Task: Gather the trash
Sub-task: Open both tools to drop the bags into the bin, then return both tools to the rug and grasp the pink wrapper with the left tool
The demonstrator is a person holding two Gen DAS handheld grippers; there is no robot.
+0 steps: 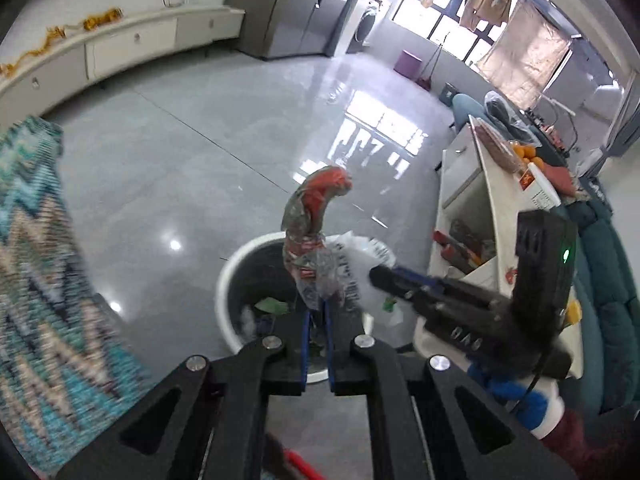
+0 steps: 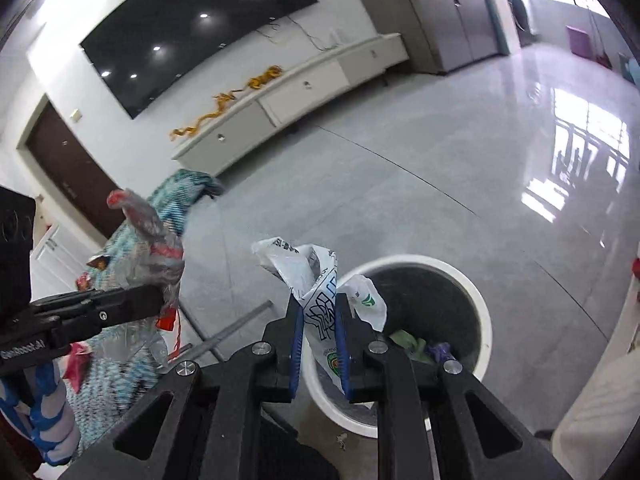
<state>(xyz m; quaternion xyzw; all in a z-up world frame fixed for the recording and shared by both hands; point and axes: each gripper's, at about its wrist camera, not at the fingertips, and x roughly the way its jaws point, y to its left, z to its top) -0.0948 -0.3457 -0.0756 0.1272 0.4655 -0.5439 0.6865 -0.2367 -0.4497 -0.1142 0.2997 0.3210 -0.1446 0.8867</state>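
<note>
the left gripper (image 1: 316, 312) is clamped on a crumpled red and clear plastic wrapper (image 1: 312, 232), which sticks up from its blue-padded fingers (image 1: 305, 344) just above the near rim of a round white waste bin with a dark inside (image 1: 228, 280). the right gripper (image 2: 320, 320) pinches a crumpled white plastic bag with dark and green print (image 2: 316, 292) between its blue pads (image 2: 296, 344), the bag's loose end hanging over the rim of the same bin (image 2: 480, 304). in the left wrist view the right gripper (image 1: 378, 274) reaches in from the right with the white bag (image 1: 360, 276) just beside the wrapper, the two close together over the bin. green and purple scraps (image 2: 416, 344) lie inside the bin. a blue and beige patterned rug (image 1: 36, 260) lies to the left of the bin on the glossy grey tiled floor (image 1: 200, 140). farther off, a long white low cabinet (image 2: 288, 96) runs along the wall beneath a large black screen (image 2: 192, 28).
</note>
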